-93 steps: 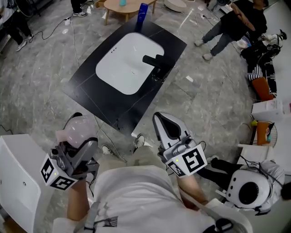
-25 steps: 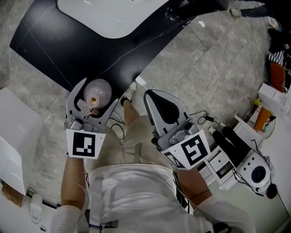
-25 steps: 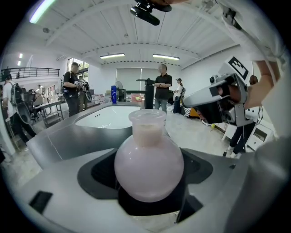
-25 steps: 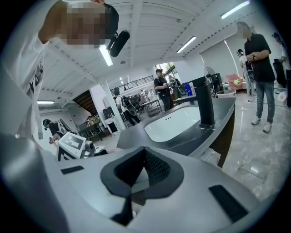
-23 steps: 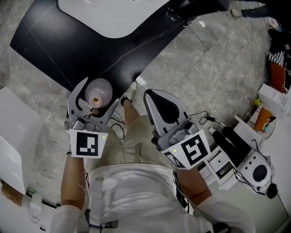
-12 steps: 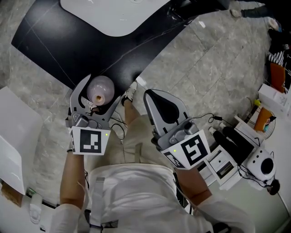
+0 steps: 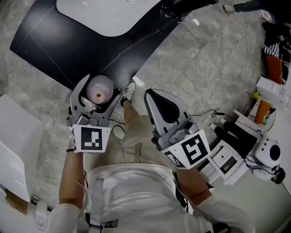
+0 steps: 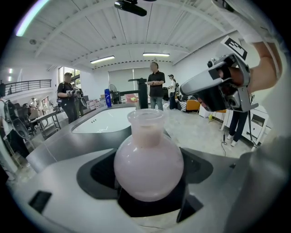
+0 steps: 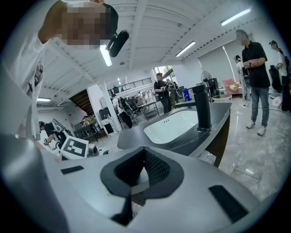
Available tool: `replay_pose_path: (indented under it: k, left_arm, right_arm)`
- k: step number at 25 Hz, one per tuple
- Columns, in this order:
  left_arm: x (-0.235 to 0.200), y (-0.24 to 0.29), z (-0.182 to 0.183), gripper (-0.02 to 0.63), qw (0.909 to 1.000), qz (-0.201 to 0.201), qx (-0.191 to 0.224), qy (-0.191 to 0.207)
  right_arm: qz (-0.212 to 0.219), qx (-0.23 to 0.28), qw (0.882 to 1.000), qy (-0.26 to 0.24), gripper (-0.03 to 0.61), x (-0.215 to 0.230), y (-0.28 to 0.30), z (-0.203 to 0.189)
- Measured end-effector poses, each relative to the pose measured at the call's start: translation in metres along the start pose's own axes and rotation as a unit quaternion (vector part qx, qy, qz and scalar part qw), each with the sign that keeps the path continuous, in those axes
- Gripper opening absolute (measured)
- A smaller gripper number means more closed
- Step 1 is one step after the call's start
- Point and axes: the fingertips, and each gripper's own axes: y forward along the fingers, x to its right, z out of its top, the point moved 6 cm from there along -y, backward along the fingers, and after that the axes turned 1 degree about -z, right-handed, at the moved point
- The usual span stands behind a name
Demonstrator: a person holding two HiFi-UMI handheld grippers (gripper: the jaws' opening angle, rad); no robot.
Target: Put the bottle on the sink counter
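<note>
Person is standing much closer to the sink counter [image 7: 68, 45] than a few seconds back: whole counter was in the head view then, only its near end is showing now. Over the last second almost nothing is shifting; left marker cube [image 7: 92, 139] is sitting slightly more square to the head camera.

Left gripper [image 7: 101, 82] is clamping the bottle [image 7: 100, 88] by its round belly, both jaws pressing on it. Bottle is a frosted pale-pink flask with a short wide neck and an open mouth, and it's standing upright in the grip. Can't tell if anything is inside. From the head view it's overlapping the counter's near corner; can't tell if it's touching the top.

Right gripper [image 7: 157, 98] is hanging clenched with nothing in it, jaws together, just beside the left one, over the person's legs.

Counter is black with a white basin [image 7: 109, 13] set in it, looking empty. A black faucet [image 9: 202, 109] is standing at the basin's edge. A blue container [image 8: 107, 97] is standing at the counter's far end.

Floor [image 7: 213, 73] is grey marbled tile. A shoe [image 7: 128, 93] is showing by the counter corner. A white box [image 7: 18, 136] is sitting left of the person, and an orange cup [image 7: 262, 113] is sitting among white gear on the right. Room is a big open hall with strip lights [image 8: 102, 59], and people [image 8: 155, 86] are standing beyond the counter.

Only print showing: black-and-white square patterns on both marker cubes.
</note>
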Motion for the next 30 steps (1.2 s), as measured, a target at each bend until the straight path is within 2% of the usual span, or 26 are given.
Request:
replay_pose_path:
  k: [6,11,15,20,27,30]
  left_arm:
    - [0.004,-0.004,-0.001,0.405,0.9998,-0.018,-0.009,-0.004]
    - [0.006,0.001,-0.002,0.468,0.9996,-0.023,-0.009,-0.013]
    - [0.005,-0.003,0.006,0.499,0.9995,-0.026,0.011,-0.009]
    - [-0.003,-0.009,0.020,0.508,0.9989,-0.028,0.035,-0.010]
    - [-0.001,-0.021,0.021,0.515,0.9990,-0.040,0.018,-0.011]
    - [-0.002,-0.029,0.029,0.514,0.9985,-0.045,0.027,-0.015]
  right_arm:
    - [-0.005,0.008,1.000,0.005,0.011,-0.021,-0.008,0.004]
    - [-0.015,0.014,1.000,0.006,0.011,-0.023,-0.013,0.003]
    - [-0.020,0.015,1.000,0.007,0.011,-0.023,-0.014,0.003]
    - [-0.023,0.022,1.000,0.004,0.011,-0.026,-0.016,0.010]
    - [-0.025,0.040,0.999,-0.009,0.011,-0.030,-0.017,0.029]
    - [-0.026,0.048,0.998,-0.015,0.011,-0.034,-0.019,0.038]
